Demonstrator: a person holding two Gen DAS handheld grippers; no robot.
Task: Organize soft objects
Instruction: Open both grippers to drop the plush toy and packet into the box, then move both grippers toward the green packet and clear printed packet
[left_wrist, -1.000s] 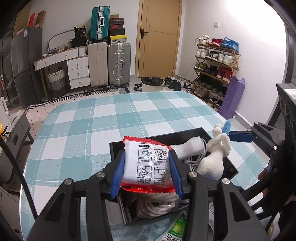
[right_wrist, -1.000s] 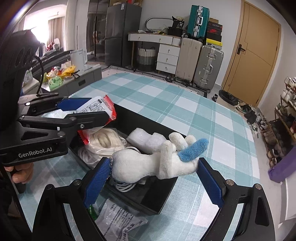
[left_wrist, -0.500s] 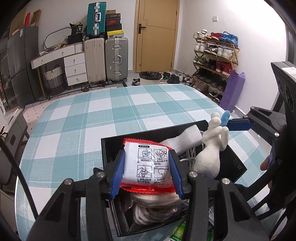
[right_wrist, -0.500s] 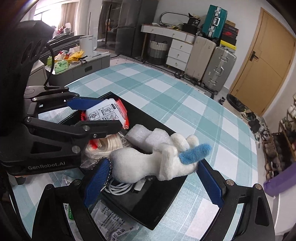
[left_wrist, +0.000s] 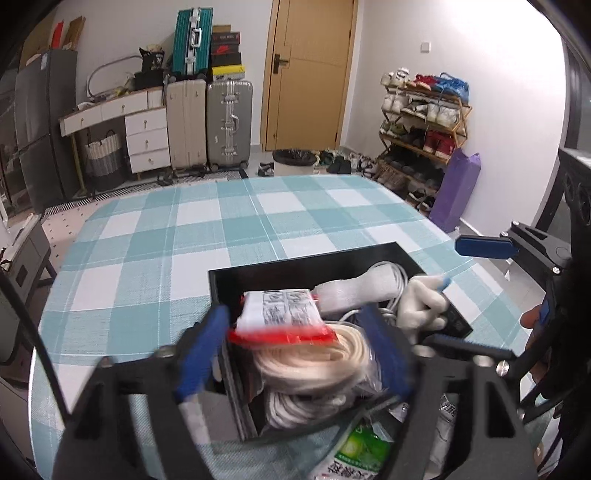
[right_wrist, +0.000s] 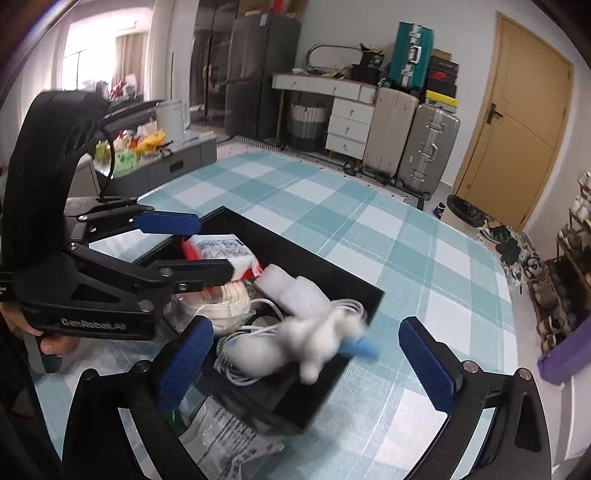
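A black tray (left_wrist: 221, 284) (right_wrist: 373, 295) sits on the checked table. My left gripper (left_wrist: 295, 347) is open above it; the red and white packet (left_wrist: 284, 314) (right_wrist: 221, 254) lies loose between its fingers, on a coil of white rope (left_wrist: 310, 365). My right gripper (right_wrist: 306, 354) is open; the white plush toy with a blue ear (right_wrist: 306, 343) (left_wrist: 421, 306) is blurred and dropping onto the tray's cables, free of both pads. A white foam roll (right_wrist: 295, 291) lies in the tray.
A green and white packet (left_wrist: 362, 446) and a clear plastic bag (right_wrist: 225, 439) lie on the table just in front of the tray. The teal checked tablecloth (left_wrist: 221, 229) stretches beyond. Suitcases, drawers and a shoe rack stand past the table.
Both grippers have opened. The packet has dropped from my left gripper onto the rope coil, and the plush toy has fallen out of my right gripper into the tray.
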